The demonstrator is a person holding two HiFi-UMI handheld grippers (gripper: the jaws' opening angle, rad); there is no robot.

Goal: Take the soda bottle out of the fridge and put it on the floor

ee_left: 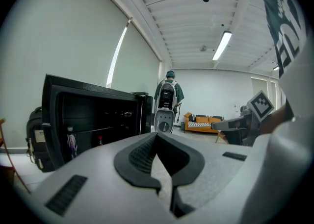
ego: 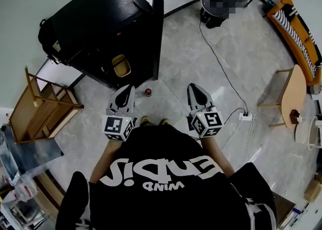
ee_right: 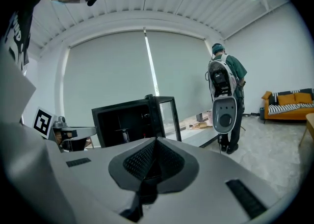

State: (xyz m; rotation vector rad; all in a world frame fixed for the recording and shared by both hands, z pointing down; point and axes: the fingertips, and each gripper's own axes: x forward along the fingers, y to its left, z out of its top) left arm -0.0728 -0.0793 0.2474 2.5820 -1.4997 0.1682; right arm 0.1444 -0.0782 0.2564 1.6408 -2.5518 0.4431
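Red-capped soda bottle [ego: 148, 91]: judged to be the small item seen cap-on from above, so its long axis is taken as upright. It is set on the pale marbled floor [ego: 221, 88], just before the open black fridge [ego: 100, 22] and near the foot of its door [ego: 158, 22]. It is placed ahead of and between both grippers, nearer the left gripper [ego: 132, 89] than the right gripper [ego: 193, 88], and touched by neither. The fingers of both are shown closed and empty. Placement is judged complete. Room: power strip [ego: 245, 116] laid on the floor, wooden rack [ego: 43, 100] at left, orange sofa [ego: 297, 27] at far right, a person [ee_left: 168, 95] seen in the background.
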